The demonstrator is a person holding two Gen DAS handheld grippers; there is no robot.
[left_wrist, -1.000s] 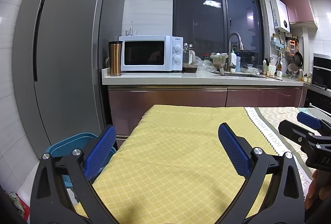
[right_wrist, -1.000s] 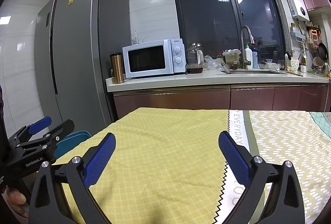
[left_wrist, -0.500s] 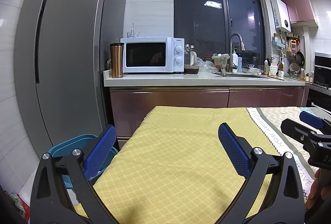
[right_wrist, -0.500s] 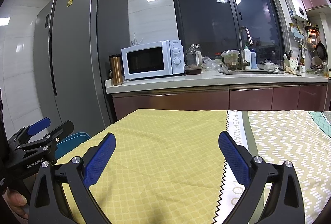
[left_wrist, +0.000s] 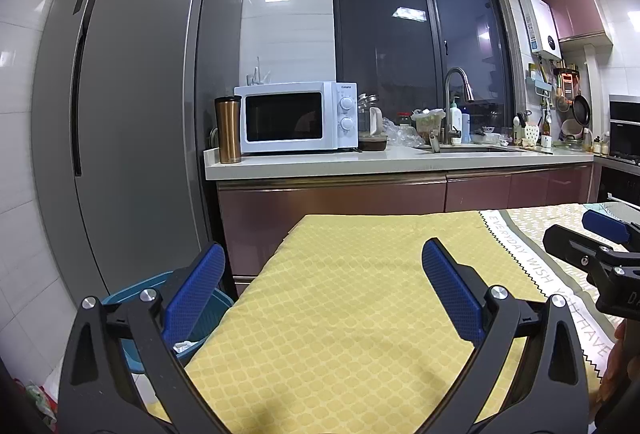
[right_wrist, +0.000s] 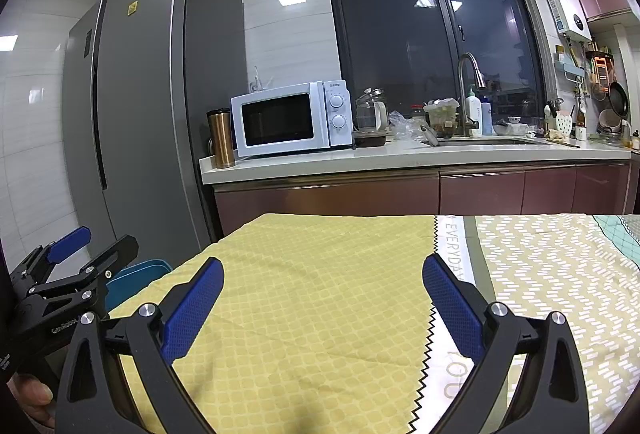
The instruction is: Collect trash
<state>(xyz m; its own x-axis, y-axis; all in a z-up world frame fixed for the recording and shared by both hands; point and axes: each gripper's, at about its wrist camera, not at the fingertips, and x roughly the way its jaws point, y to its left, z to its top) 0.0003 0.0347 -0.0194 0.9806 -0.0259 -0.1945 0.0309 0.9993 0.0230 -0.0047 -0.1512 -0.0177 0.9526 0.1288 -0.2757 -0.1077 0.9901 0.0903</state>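
Note:
My left gripper [left_wrist: 322, 274] is open over the left end of a table under a yellow patterned cloth [left_wrist: 352, 298], nothing between its blue pads. My right gripper [right_wrist: 322, 294] is open too, above the same cloth [right_wrist: 320, 286] near its zigzag seam. Each gripper shows at the edge of the other's view: the right gripper [left_wrist: 592, 238] at the right, the left gripper [right_wrist: 80, 254] at the left. A blue bin [left_wrist: 132, 298] stands on the floor by the table's left corner, with some white scrap [left_wrist: 185, 346] inside it. I see no trash on the cloth.
A tall grey fridge [left_wrist: 132, 113] stands left of the counter [left_wrist: 380, 163]. On the counter are a white microwave [left_wrist: 294, 117], a copper tumbler [left_wrist: 228, 129], a sink with faucet [left_wrist: 456, 105] and kitchen clutter. The cloth's right part [right_wrist: 560, 274] has a white-dash pattern.
Both grippers have tilted up slightly and drifted, so the counter and fridge sit a little lower in view. Both stay open and hold nothing.

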